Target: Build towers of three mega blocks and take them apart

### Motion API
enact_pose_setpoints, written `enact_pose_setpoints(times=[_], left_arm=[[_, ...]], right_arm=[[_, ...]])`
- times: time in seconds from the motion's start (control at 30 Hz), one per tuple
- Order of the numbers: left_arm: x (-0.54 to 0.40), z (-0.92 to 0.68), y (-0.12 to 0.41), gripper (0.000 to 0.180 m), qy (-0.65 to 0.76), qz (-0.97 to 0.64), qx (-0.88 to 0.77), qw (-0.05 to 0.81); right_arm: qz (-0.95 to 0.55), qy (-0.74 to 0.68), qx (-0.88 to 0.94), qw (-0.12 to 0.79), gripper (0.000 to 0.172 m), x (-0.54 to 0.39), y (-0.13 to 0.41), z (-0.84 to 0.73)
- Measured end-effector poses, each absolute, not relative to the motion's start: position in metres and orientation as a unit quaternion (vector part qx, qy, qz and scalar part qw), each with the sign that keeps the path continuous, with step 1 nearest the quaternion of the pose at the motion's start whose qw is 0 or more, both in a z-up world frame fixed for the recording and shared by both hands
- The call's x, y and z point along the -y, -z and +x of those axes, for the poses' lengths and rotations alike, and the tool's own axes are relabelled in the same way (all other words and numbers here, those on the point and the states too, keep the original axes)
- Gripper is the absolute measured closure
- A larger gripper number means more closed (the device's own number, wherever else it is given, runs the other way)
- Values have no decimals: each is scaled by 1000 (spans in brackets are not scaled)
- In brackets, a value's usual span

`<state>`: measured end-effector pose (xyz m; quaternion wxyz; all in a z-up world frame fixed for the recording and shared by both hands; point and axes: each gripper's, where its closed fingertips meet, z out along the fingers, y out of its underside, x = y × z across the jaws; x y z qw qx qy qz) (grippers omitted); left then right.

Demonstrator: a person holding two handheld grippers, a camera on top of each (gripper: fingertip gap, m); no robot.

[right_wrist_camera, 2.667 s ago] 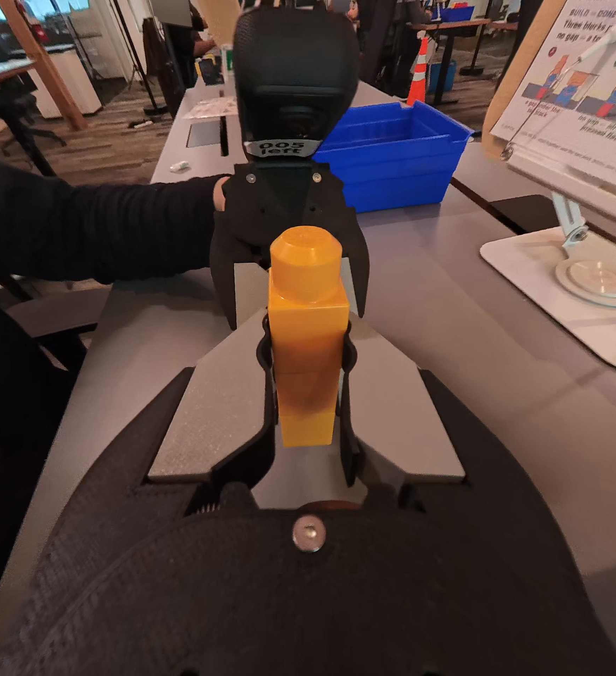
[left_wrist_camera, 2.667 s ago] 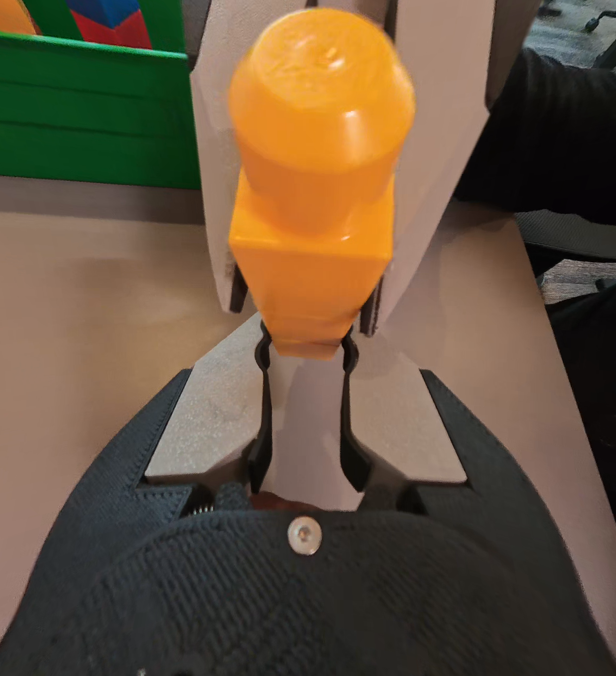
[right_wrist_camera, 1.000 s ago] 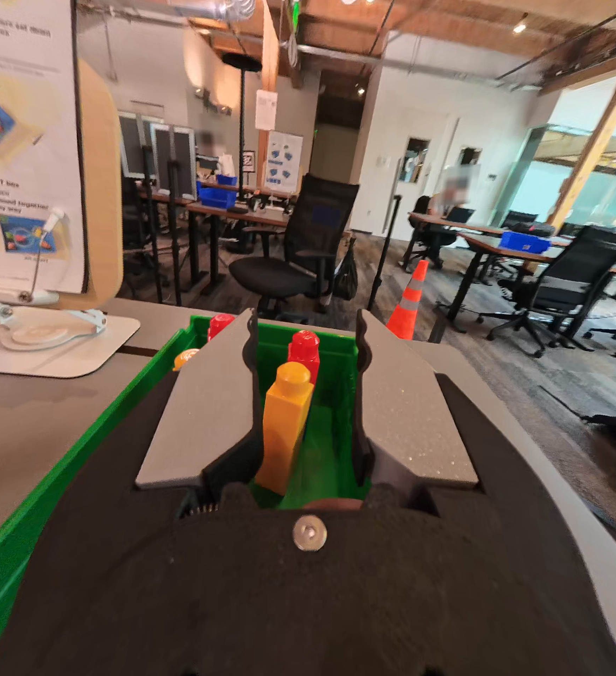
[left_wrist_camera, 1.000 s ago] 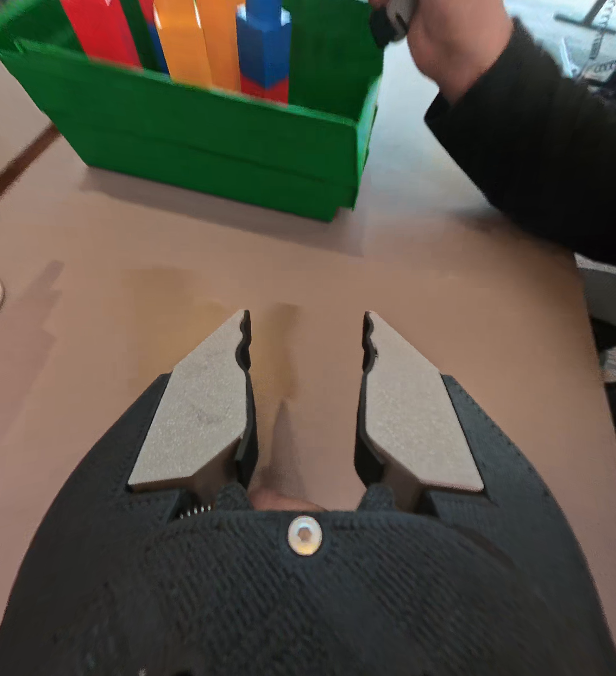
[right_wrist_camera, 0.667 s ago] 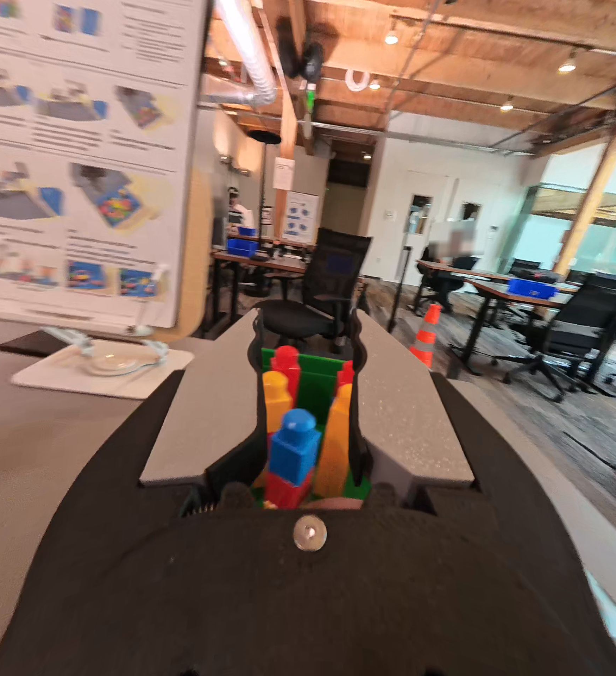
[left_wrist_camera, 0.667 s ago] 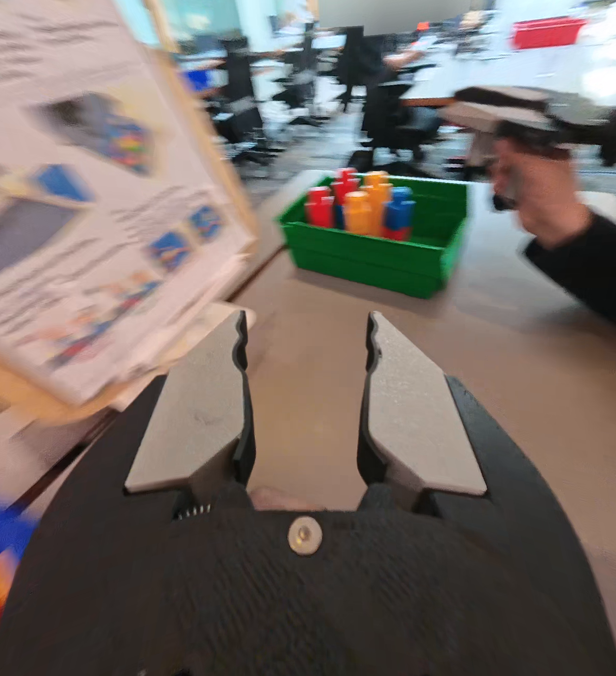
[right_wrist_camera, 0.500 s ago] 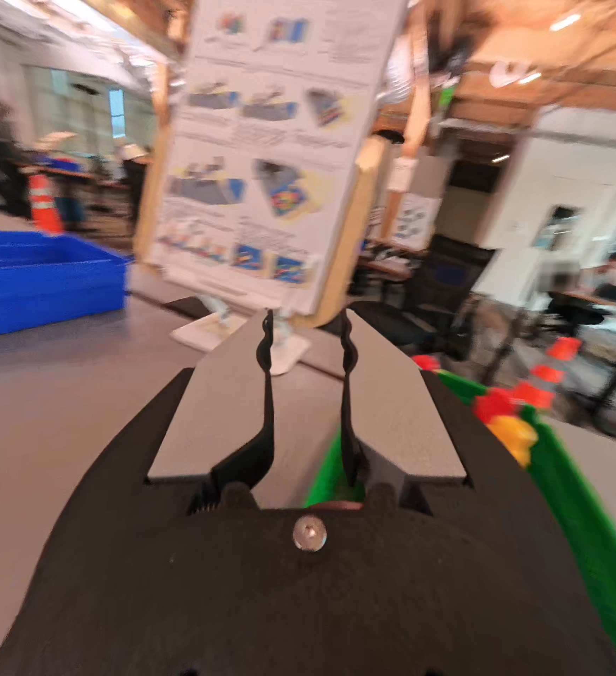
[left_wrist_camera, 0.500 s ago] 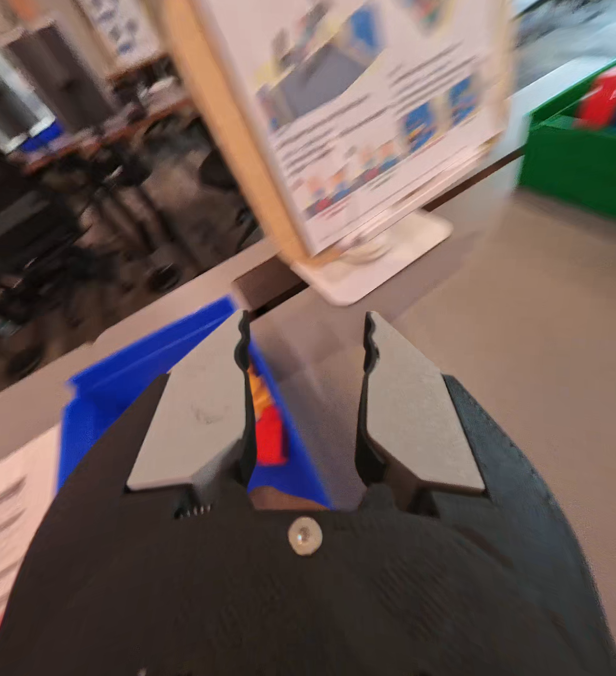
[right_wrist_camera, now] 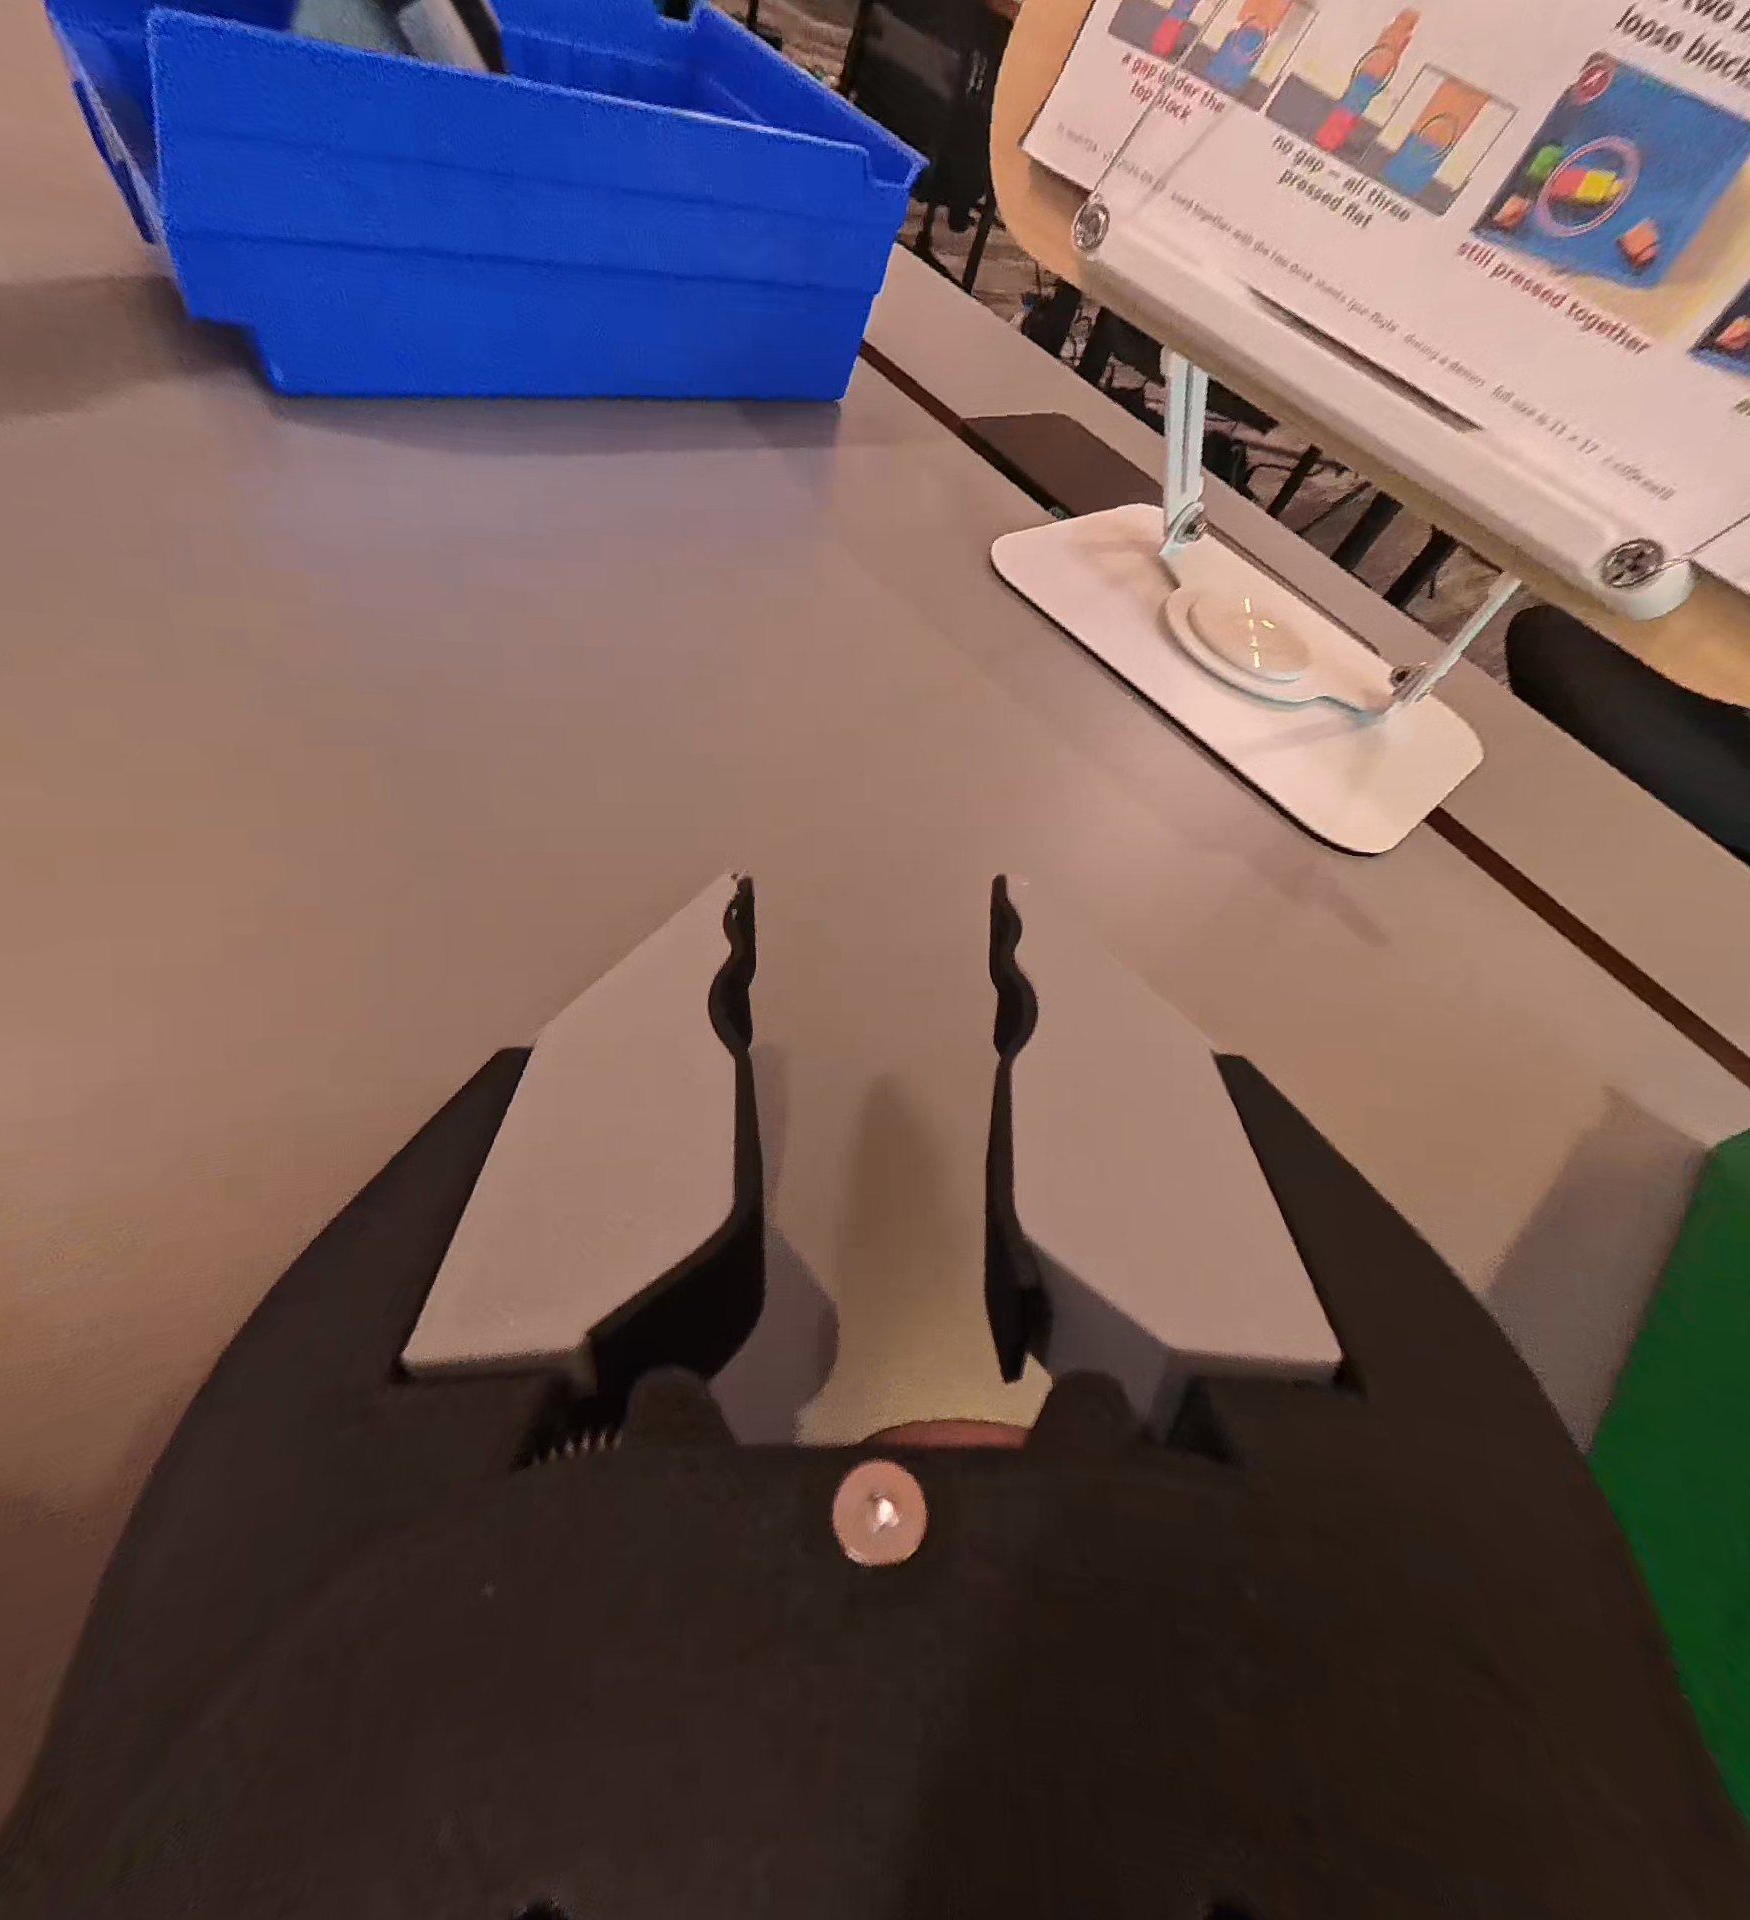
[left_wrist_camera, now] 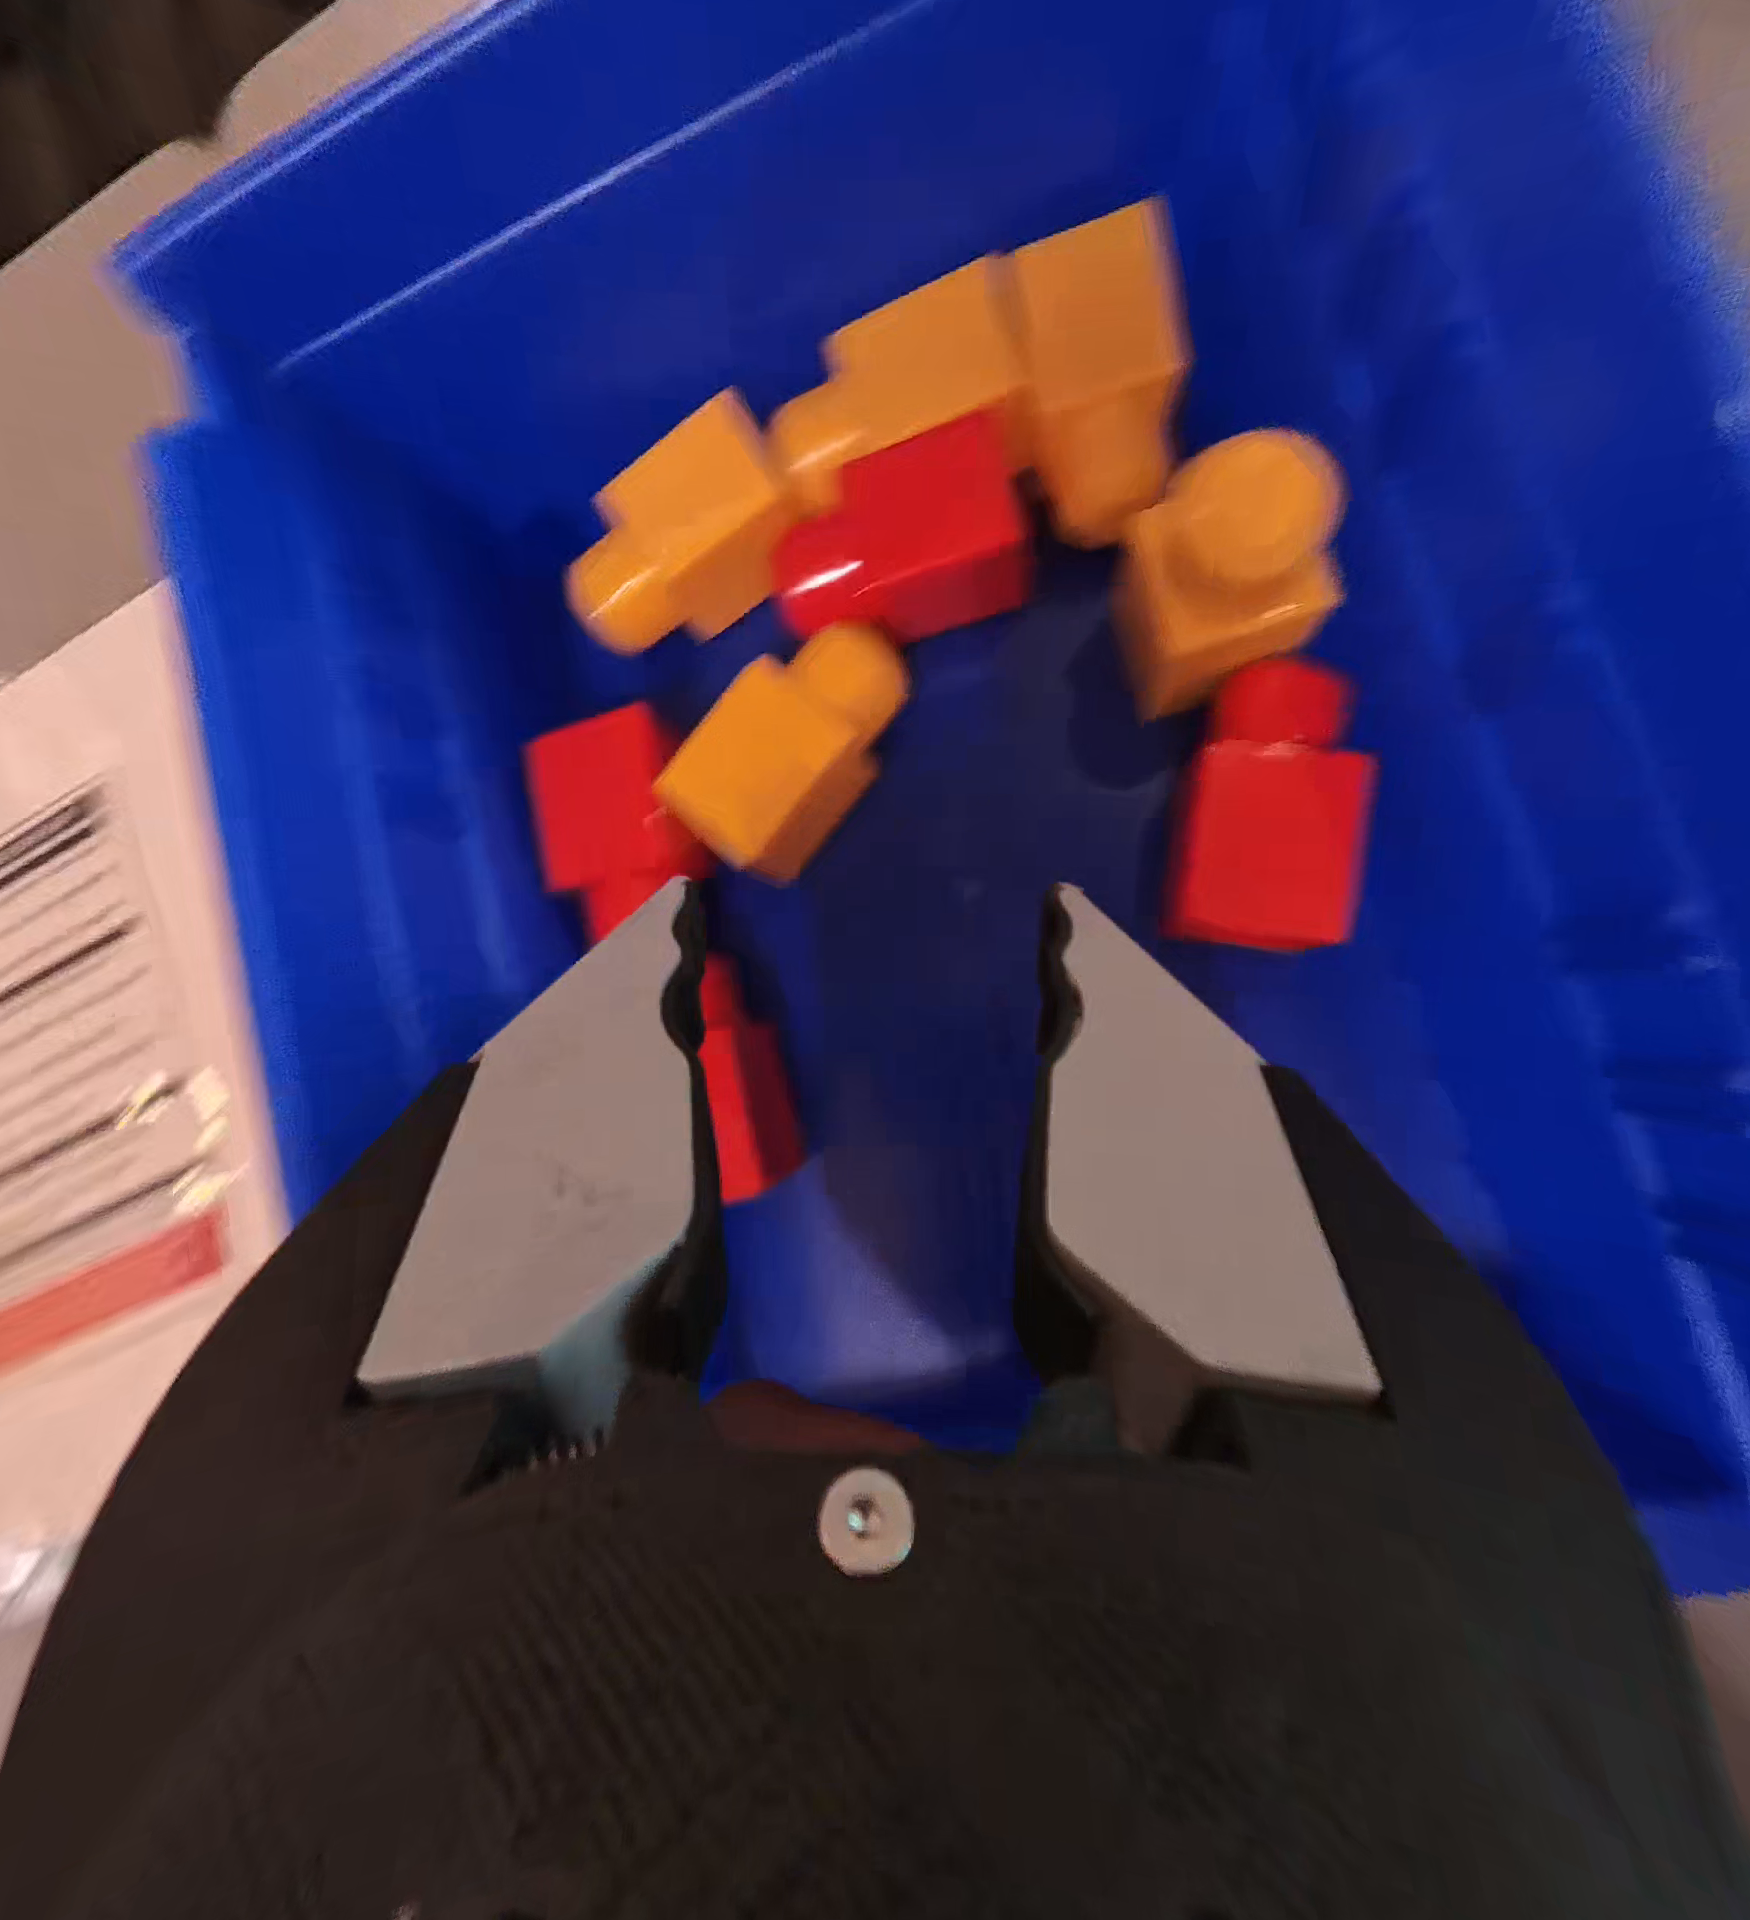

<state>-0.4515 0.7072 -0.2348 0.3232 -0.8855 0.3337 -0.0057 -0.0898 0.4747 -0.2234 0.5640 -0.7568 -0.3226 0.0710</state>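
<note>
The left gripper (left_wrist_camera: pixel 869 904) hangs over the blue bin (left_wrist_camera: pixel 1473 520), jaws spread wide with nothing between them. Loose in the bin lie nine blocks, blurred: five orange ones (left_wrist_camera: pixel 777 769) toward the far side and four red ones (left_wrist_camera: pixel 1266 842), one of them (left_wrist_camera: pixel 746 1081) partly hidden behind the left finger. The right gripper (right_wrist_camera: pixel 869 894) is above the bare grey table (right_wrist_camera: pixel 435 675), also open and empty; one green bin (right_wrist_camera: pixel 1744 1455) shows at its right, one white sign stand (right_wrist_camera: pixel 1255 665) far right.
</note>
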Motion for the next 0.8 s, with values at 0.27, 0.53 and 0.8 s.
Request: enact_pose_setpoints(times=[0.27, 0.53, 0.8], left_arm=[[-694, -387, 256, 119, 107, -867, -395, 285], [-683, -385, 262, 127, 116, -870, -403, 259], [-690, -405, 278, 101, 98, -899, -359, 229]], right_arm=[[-755, -69, 324, 566, 131, -473, 223, -90], [-749, -61, 326, 574, 133, -469, 217, -87], [-743, -57, 324, 583, 134, -467, 211, -85]])
